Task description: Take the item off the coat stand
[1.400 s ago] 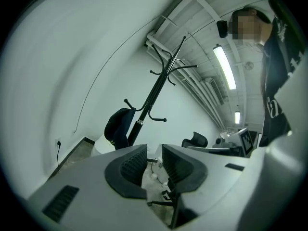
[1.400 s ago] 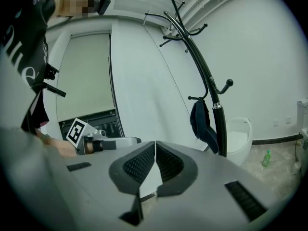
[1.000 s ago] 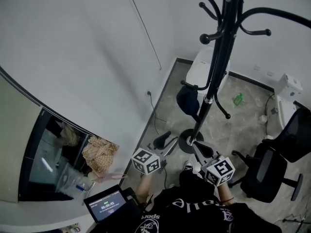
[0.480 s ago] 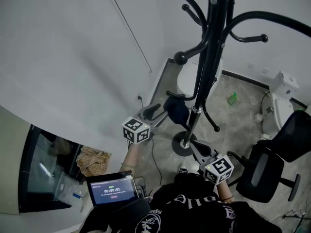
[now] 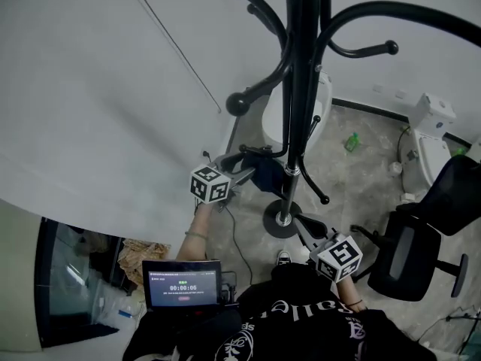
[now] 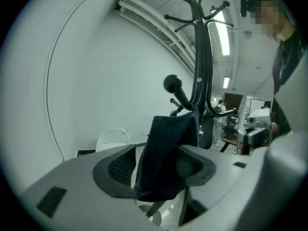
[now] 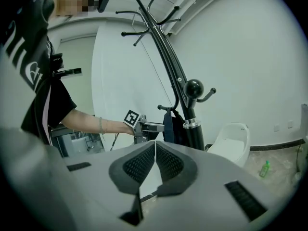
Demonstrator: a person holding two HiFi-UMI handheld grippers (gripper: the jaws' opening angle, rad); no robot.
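A black coat stand (image 5: 291, 126) with curved hooks rises in front of me. A dark blue cloth item (image 5: 269, 173) hangs on one of its low hooks. My left gripper (image 5: 244, 168) reaches it from the left. Its jaws have just been opening and stand wide, with the cloth (image 6: 166, 153) hanging loose between them and a gap on the left pad's side. My right gripper (image 5: 299, 222) is lower, near the stand's round base (image 5: 282, 218). In the right gripper view its pads (image 7: 144, 162) meet at the tips with nothing between them, and the cloth (image 7: 169, 126) shows beyond.
A white rounded bin (image 5: 297, 111) stands behind the stand by the wall. A black office chair (image 5: 421, 239) is at the right, a green bottle (image 5: 350, 141) lies on the floor, and a white unit (image 5: 430, 115) sits at the far right. A small screen (image 5: 183, 284) is by my body.
My left gripper has travelled from low near my body up and forward to the hanging cloth, and its jaws now straddle it. The right gripper has edged slightly toward the stand.
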